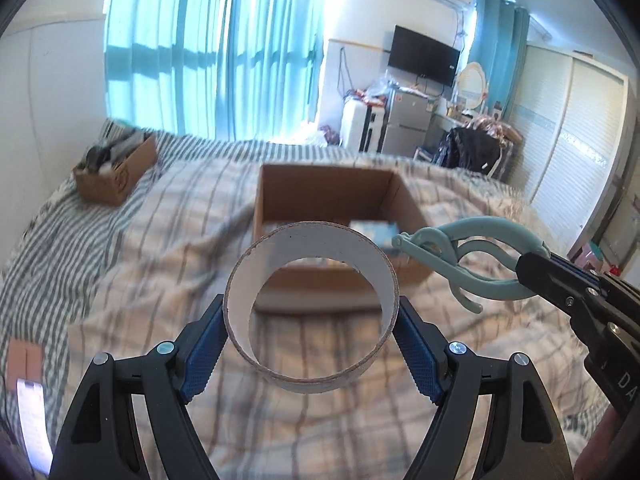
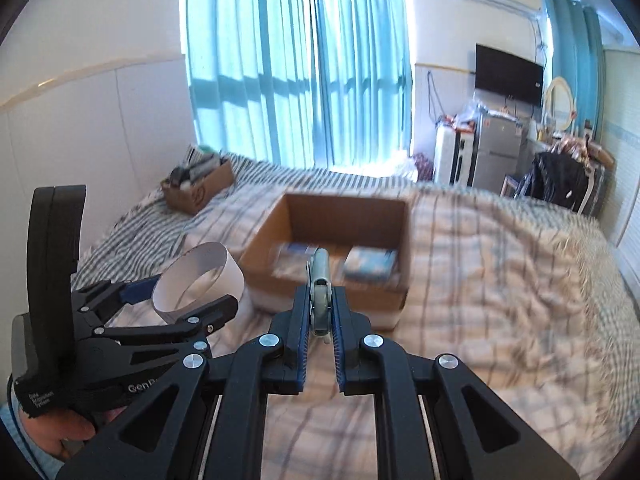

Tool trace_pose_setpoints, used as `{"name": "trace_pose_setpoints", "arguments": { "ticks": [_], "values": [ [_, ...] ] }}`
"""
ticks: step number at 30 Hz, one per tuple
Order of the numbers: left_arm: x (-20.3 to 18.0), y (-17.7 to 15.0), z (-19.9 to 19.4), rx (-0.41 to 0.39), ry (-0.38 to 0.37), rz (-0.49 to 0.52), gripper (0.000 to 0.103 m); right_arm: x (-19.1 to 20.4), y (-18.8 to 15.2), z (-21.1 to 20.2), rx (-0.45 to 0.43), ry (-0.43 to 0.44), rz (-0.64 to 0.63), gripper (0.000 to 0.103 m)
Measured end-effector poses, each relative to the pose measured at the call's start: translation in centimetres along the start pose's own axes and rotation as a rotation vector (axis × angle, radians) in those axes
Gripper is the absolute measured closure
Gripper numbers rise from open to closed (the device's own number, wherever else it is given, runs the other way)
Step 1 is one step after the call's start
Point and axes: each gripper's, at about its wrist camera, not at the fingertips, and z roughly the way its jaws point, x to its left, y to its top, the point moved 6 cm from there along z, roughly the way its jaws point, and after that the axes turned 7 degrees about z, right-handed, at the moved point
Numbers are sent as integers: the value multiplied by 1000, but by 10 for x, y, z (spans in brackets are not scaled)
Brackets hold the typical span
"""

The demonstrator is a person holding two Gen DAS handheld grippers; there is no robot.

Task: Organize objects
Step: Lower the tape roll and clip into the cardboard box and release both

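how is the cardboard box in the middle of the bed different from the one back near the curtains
The near cardboard box looks wider and shallow; the far cardboard box looks smaller and narrower. The near one is mostly bare inside, with a few flat blue packs on its floor; the far one is crammed, its contents poking above the rim. Both are open-topped brown cardboard sitting on the striped bedding.

My left wrist camera looks forward along its fingers, close above the bed [image 1: 120, 240], toward the open cardboard box [image 1: 320, 196]. My right wrist camera faces likewise from beside it; both share that box [image 2: 344, 216] and the curtains [image 2: 296, 60].
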Motion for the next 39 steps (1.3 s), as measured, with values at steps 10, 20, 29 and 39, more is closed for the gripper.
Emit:
{"name": "trace_pose_setpoints", "arguments": {
  "ticks": [10,20,29,39],
  "values": [
    [3,73,62,-23,-5,46,22,-24,67,59,-51,0,13,93],
    [14,86,157,31,9,50,21,-60,89,160,2,11,67,93],
    [5,68,191,96,14,89,17,-80,69,198,45,39,162,87],
    [-6,62,146,108,72,128,9,-94,74,145,42,-41,150,49]
  ]
}}
